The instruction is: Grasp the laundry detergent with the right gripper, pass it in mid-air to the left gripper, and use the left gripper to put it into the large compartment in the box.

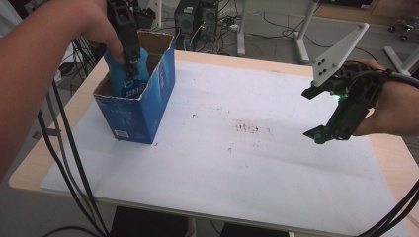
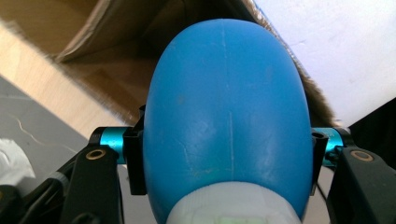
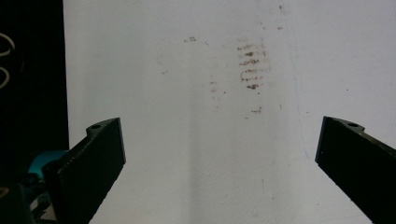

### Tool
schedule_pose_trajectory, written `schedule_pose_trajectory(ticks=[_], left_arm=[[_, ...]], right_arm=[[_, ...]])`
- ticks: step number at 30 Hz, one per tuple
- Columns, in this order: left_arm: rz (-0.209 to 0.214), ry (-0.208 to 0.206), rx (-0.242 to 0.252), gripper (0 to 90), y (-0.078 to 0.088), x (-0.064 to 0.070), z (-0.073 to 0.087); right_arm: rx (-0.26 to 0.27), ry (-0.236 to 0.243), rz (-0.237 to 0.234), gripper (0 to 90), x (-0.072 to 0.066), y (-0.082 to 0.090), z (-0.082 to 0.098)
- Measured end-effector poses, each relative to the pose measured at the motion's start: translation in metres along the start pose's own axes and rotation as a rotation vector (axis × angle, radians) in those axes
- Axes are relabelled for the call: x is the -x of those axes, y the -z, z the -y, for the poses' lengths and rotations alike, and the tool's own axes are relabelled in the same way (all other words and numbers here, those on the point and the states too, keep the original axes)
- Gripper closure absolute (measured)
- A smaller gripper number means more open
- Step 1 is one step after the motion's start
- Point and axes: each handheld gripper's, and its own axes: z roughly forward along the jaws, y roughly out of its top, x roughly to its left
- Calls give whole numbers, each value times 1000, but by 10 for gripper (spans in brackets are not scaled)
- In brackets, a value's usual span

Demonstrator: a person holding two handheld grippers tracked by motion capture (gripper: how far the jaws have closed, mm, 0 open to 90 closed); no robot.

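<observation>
One smooth blue plastic bottle (image 1: 121, 74), rounded like an egg at its base, sits partly inside one open-topped blue cardboard box (image 1: 148, 106), so that its lower part is hidden behind the box wall in the high view. The left tool (image 1: 131, 61) is clamped on it from above; in the left gripper view the two black jaws press on either side of the bottle (image 2: 229, 116), whose blue body blocks most of the box interior (image 2: 116, 60), and a pale ribbed cap at the bottom edge is cut off. The print on the bottle's label is too small to read. The hand holding this tool is cut off by the top edge of the high view.

The box is torn along its brown, raw upper rim and stands near the far left corner of the counter (image 1: 59, 148), on one white sheet (image 1: 222, 168) that covers most of the pale wood top. One patch of brownish smudges (image 1: 249, 128) marks the sheet near its middle; what they are cannot be told.

The right tool (image 1: 312, 113) hangs over the sheet's right side, well apart from the box, its two jaws wide apart with nothing between them. One grey three-cornered plate (image 1: 338, 52) rises from it, and black cables (image 1: 69, 163) trail off the counter's near edge.
</observation>
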Motion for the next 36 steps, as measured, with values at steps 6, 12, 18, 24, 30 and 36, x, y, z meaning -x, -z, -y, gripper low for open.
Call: schedule_pose_trajectory(ticks=[6,12,18,24,30,36], left_arm=[[-3,-94,1,385,-16,2,-2],[4,-101,13,384,-32,0,-2],[17,-111,-5,382,-46,0,-3],[23,-115,-9,382,-52,-2,-2],[33,-109,-1,376,-51,-2,-2],[37,-83,37,303,-39,-2,2]], right_arm=[[-6,-2,-2,8,1,-4,-3],[-12,5,-4,8,0,-6,-5],[-8,5,1,8,-1,-5,-4],[-11,-1,1,8,-1,-5,-2],[-12,0,3,8,0,-6,-2],[-15,7,2,8,-1,-7,-3]])
